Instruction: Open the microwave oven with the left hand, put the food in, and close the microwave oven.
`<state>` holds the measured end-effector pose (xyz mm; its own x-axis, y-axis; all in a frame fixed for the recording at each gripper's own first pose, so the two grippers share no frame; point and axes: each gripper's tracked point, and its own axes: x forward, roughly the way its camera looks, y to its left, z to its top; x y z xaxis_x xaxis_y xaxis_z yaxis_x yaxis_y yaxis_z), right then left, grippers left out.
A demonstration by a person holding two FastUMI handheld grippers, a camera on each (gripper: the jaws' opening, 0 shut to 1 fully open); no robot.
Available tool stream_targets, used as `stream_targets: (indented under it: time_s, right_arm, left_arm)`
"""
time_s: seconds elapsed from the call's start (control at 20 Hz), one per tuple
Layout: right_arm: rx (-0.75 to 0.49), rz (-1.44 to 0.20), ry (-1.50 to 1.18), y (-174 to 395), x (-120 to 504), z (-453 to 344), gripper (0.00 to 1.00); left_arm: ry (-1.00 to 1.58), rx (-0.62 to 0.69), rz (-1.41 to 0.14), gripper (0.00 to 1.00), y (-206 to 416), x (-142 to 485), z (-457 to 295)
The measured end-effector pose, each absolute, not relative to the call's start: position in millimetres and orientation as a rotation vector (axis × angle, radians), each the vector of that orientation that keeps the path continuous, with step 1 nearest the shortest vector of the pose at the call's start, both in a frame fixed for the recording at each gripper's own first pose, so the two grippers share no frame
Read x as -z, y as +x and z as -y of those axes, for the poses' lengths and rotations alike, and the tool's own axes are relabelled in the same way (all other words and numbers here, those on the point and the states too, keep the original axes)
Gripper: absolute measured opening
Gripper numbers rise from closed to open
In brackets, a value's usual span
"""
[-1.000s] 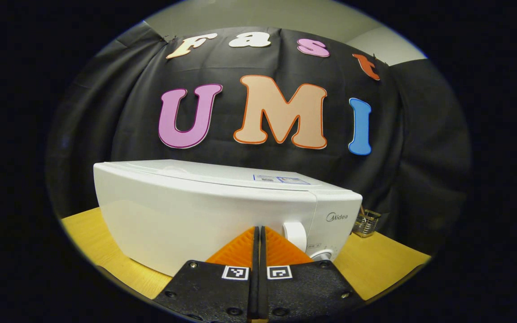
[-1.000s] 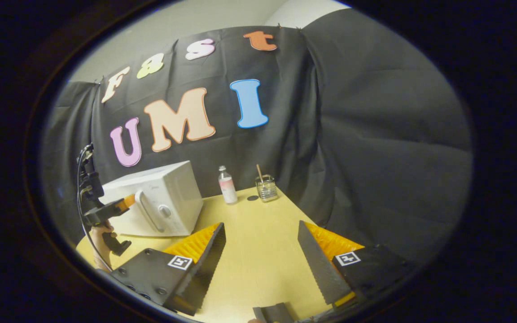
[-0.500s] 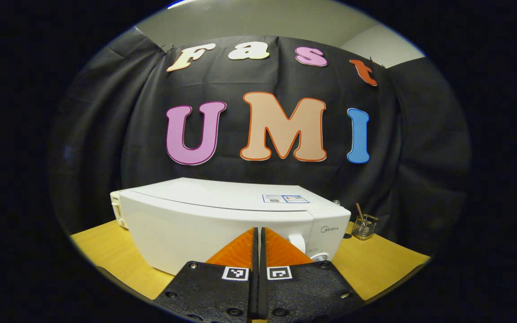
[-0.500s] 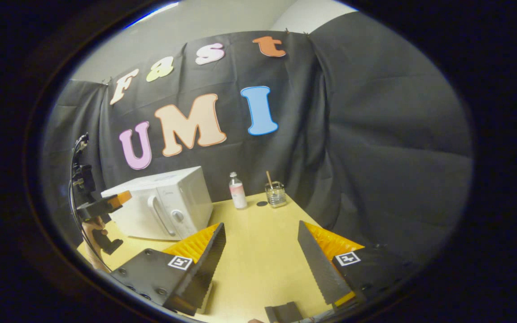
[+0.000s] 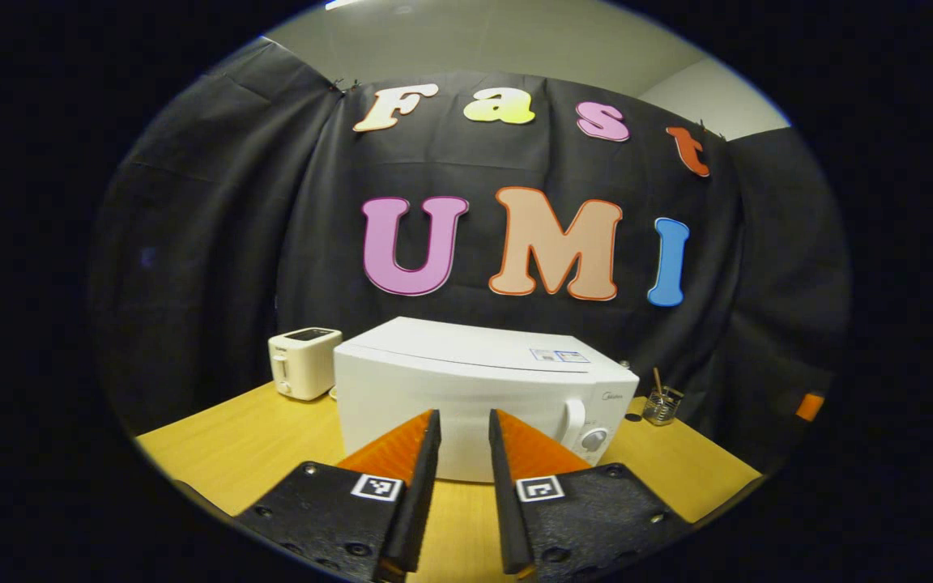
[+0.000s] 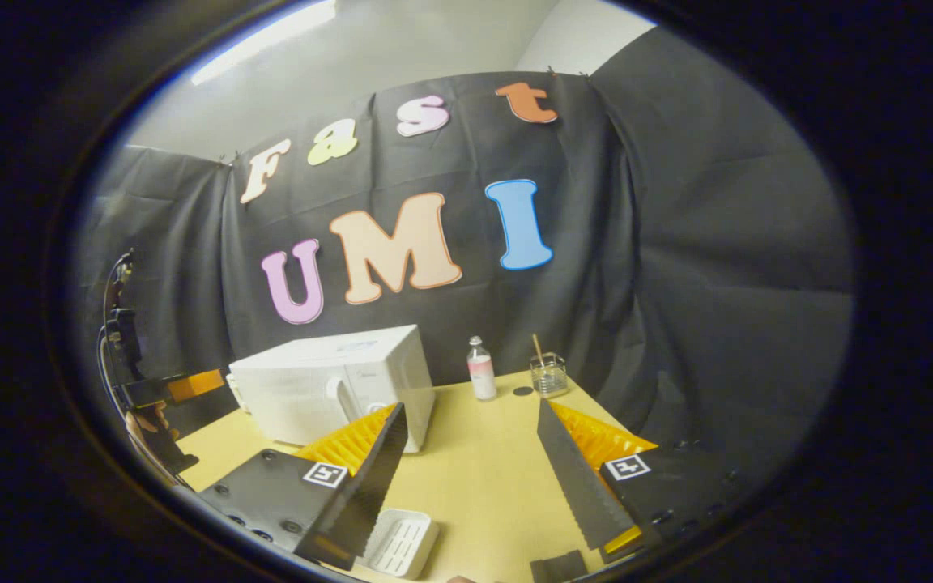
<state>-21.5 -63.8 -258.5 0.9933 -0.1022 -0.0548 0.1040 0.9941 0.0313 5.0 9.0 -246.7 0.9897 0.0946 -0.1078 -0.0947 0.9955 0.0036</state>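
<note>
The white microwave (image 5: 466,389) stands on the wooden table (image 5: 256,437) with its door shut, its handle (image 5: 573,421) and knob (image 5: 594,440) at its right end. My left gripper (image 5: 464,417) hangs a short way in front of the door, open by a narrow gap, holding nothing. From the right gripper view the microwave (image 6: 329,385) lies to the left, with the left gripper (image 6: 191,385) and the hand (image 6: 146,421) holding it beyond. My right gripper (image 6: 470,409) is wide open and empty above the table. A white ribbed tray (image 6: 398,541) lies below its left finger; its contents are hidden.
A white toaster (image 5: 304,362) sits left of the microwave. A small bottle (image 6: 480,370) and a glass jar (image 6: 549,374) with a stick stand at the back right, by a dark disc (image 6: 522,391). A dark object (image 6: 555,567) lies at the near table edge.
My left gripper has drawn back from the microwave door and its fingers have parted. The right gripper has pulled back too, bringing the white tray into view.
</note>
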Motion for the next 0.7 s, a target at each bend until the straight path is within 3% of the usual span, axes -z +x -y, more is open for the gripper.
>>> stream_targets:
  time_s: [0.1, 0.15, 0.7]
  right_arm:
    - [0.084, -0.058, 0.021, -21.9, 252.1, 53.5, 0.90]
    - [0.072, -0.053, 0.013, -22.3, 245.4, 48.4, 0.90]
    - [0.018, 0.000, -0.037, -35.1, 199.9, 18.7, 0.92]
  left_arm:
    - [0.011, -0.150, -0.103, 0.90, -9.8, 240.8, -26.6]
    - [0.014, -0.169, -0.103, 0.96, -20.6, 237.5, -34.9]
    - [0.023, -0.191, -0.006, 0.96, -62.2, 193.8, -56.3]
